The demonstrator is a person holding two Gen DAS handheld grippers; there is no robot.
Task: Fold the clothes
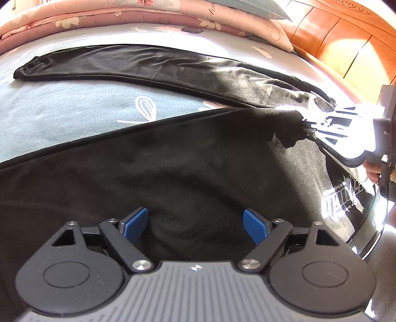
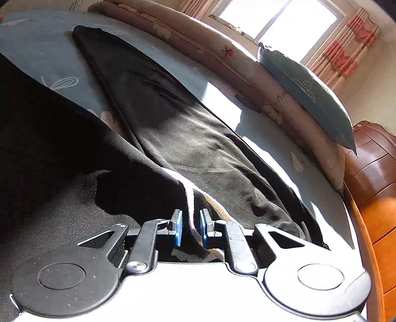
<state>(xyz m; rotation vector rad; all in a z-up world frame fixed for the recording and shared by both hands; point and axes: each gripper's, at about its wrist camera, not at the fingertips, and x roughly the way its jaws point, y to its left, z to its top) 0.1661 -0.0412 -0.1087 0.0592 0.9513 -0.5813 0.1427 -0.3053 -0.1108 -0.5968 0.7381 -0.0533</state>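
A black pair of trousers lies spread on the blue-grey bed sheet (image 1: 74, 106). One leg (image 1: 123, 64) stretches away to the far left; the other (image 1: 173, 161) fills the foreground and carries a white print (image 1: 341, 198). My left gripper (image 1: 195, 224) hovers open just above this near leg, with nothing between its blue pads. My right gripper (image 2: 191, 228) is shut on a raised fold of the black cloth (image 2: 190, 198) with a pale edge, near the waist. In the left wrist view the right gripper (image 1: 307, 122) shows sunlit at the right edge, with a hand behind it.
A folded floral quilt (image 1: 123, 14) and a blue pillow (image 2: 309, 99) line the far side of the bed. An orange wooden headboard (image 1: 346, 37) rises at the right. A small dark object (image 1: 191, 30) lies by the quilt. Bright sun comes through a window (image 2: 277, 17).
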